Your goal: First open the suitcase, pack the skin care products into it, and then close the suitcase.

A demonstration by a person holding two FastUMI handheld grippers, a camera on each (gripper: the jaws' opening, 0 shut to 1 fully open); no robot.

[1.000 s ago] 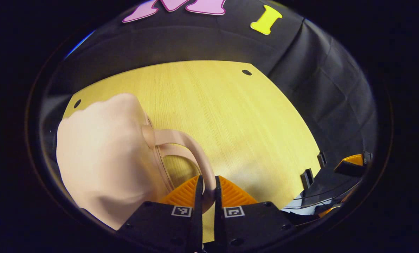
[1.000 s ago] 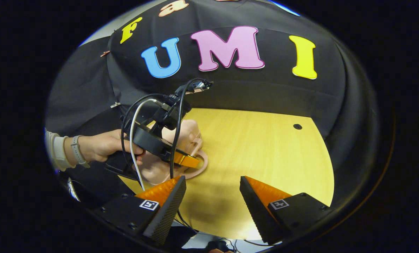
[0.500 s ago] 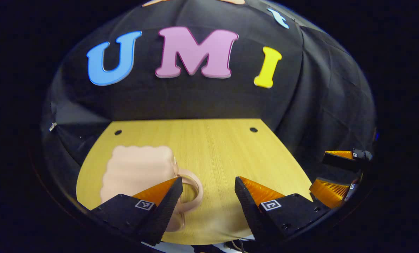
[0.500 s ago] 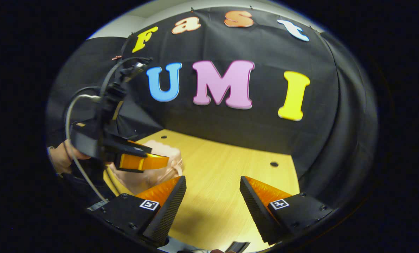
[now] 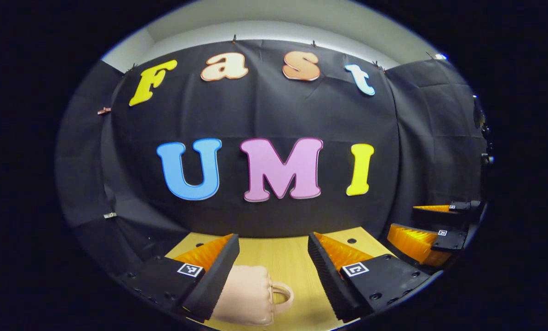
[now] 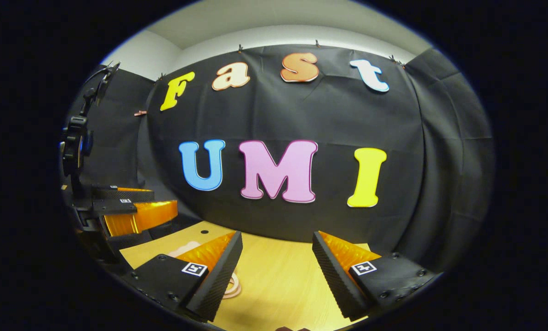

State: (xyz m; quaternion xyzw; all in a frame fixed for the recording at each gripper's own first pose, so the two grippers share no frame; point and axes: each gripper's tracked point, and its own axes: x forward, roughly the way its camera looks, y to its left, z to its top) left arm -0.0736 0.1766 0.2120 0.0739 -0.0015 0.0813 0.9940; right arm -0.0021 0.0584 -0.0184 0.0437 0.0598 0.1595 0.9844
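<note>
A small pale pink suitcase (image 5: 242, 294) with a loop handle (image 5: 281, 294) lies closed on the wooden table (image 5: 292, 262). My left gripper (image 5: 273, 243) hangs open above it, touching nothing, with the case partly hidden behind its left finger. In the right gripper view, my right gripper (image 6: 277, 241) is open and holds nothing over the table (image 6: 278, 285). A bit of the suitcase (image 6: 184, 249) and its handle (image 6: 232, 287) peek out around its left finger. The left gripper (image 6: 150, 202) shows at the left, and the right gripper (image 5: 421, 223) at the far right of the left gripper view.
The black cloth wall stands close behind the table's far edge. Small round holes (image 5: 351, 240) mark the table's back corners. Cables (image 6: 78, 138) rise from the left gripper's body.
The left gripper let go of the suitcase handle and opened. Both grippers rose and tilted up toward the wall, so the suitcase dropped low in both views.
</note>
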